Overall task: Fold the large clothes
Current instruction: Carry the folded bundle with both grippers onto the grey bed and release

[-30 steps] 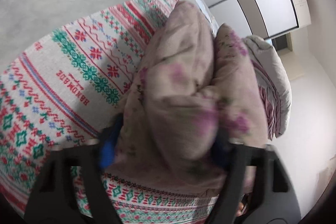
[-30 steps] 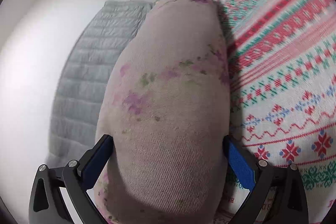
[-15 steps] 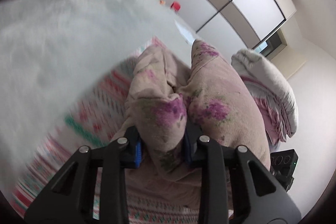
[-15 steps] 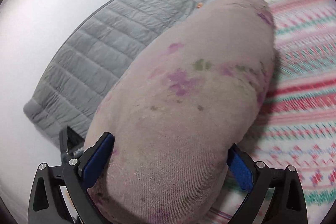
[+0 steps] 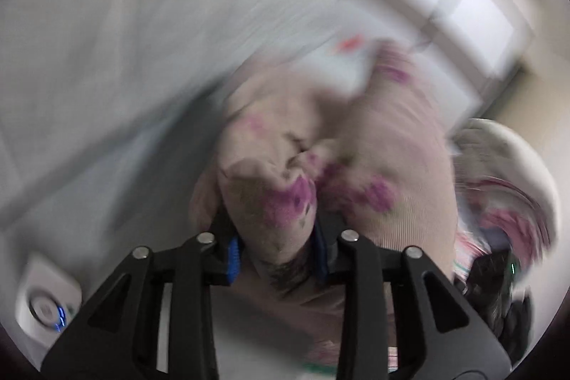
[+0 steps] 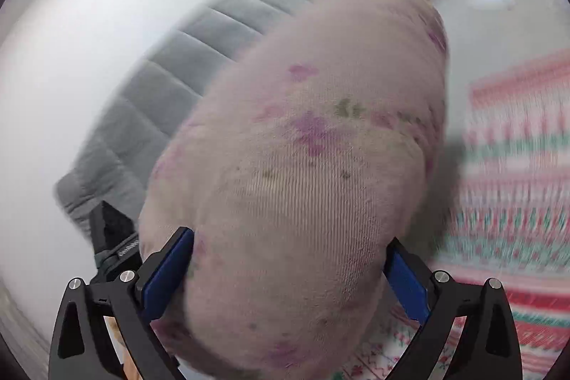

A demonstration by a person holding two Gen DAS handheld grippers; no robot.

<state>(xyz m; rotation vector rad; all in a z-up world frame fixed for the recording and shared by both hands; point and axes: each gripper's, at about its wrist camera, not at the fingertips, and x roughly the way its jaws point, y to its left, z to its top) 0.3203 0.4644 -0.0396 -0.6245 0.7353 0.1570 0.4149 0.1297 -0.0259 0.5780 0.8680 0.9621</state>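
Note:
A pale pink floral garment hangs bunched in both views. My left gripper is shut on a thick fold of it, its blue pads pressed into the cloth. In the right wrist view the same garment fills the middle as a big rounded bundle. My right gripper holds it between widely spread blue pads, the cloth bulging out past them. Both views are blurred by motion.
A patterned red, green and white blanket lies on the right. A grey quilted headboard stands against the white wall. A pile of bedding lies right, a white device lower left, wardrobe doors behind.
Both grippers have lifted and swung with the garment; the patterned blanket has dropped out of the left view. The left jaws closed tight from wide over the last second.

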